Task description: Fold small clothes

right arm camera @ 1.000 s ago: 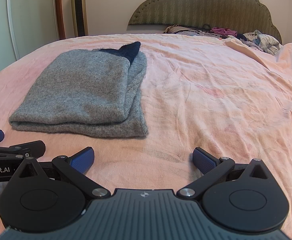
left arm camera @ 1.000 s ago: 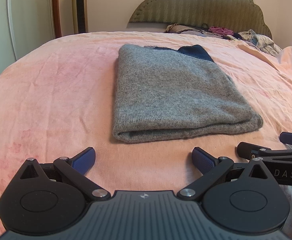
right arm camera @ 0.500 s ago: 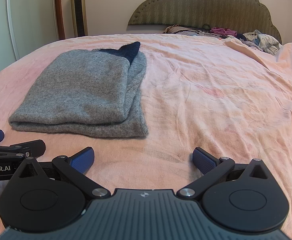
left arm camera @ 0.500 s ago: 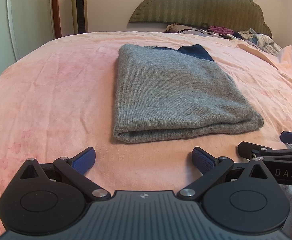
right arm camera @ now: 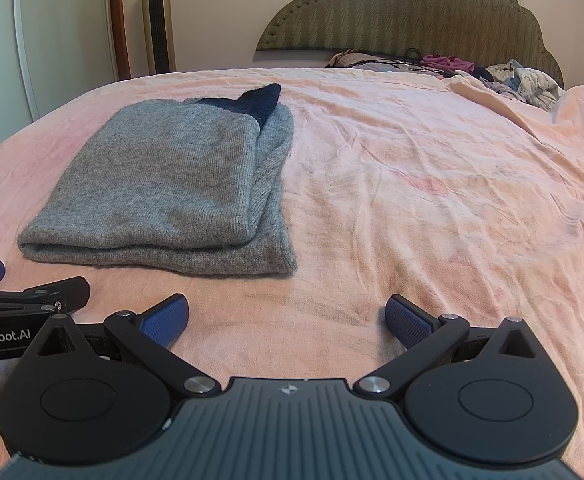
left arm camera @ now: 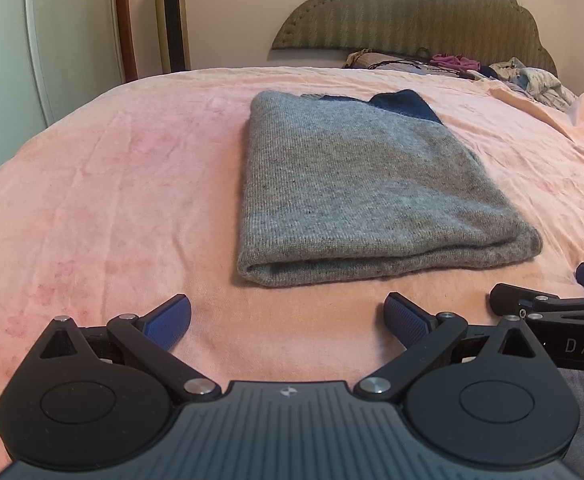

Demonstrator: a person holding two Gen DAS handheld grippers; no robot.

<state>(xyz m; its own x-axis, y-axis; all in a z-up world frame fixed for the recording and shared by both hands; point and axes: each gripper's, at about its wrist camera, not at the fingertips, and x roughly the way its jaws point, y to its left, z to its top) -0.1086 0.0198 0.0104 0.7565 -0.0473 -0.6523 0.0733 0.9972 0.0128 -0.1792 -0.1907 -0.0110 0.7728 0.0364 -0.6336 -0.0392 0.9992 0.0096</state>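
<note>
Garment: a grey knitted sweater with a dark navy collar (left arm camera: 355, 184), folded into a thick rectangle, lies flat on the pink bed sheet (left arm camera: 112, 184), toward the left half of the bed.
Fold state: the near edge is a rounded fold; in the right wrist view the top layer sits a little short of the layer beneath along the right side, so I judge the folding close to finished.
Left claw (left arm camera: 288, 318): spread wide, holding nothing, hovering just short of the sweater's near edge.
Right claw (right arm camera: 288, 318): also spread wide and empty, over bare sheet to the right of the sweater, near its front right corner.
Handling: the knit looks soft, limp and light, with some bulk; it should sag and slide apart if lifted by one layer.
Where to hold: pinch through all layers at the near corners, or at the uneven right edge to square it.
Background: loose clothes (right arm camera: 523, 80) heaped by the green padded headboard (right arm camera: 411, 12), well apart.
</note>
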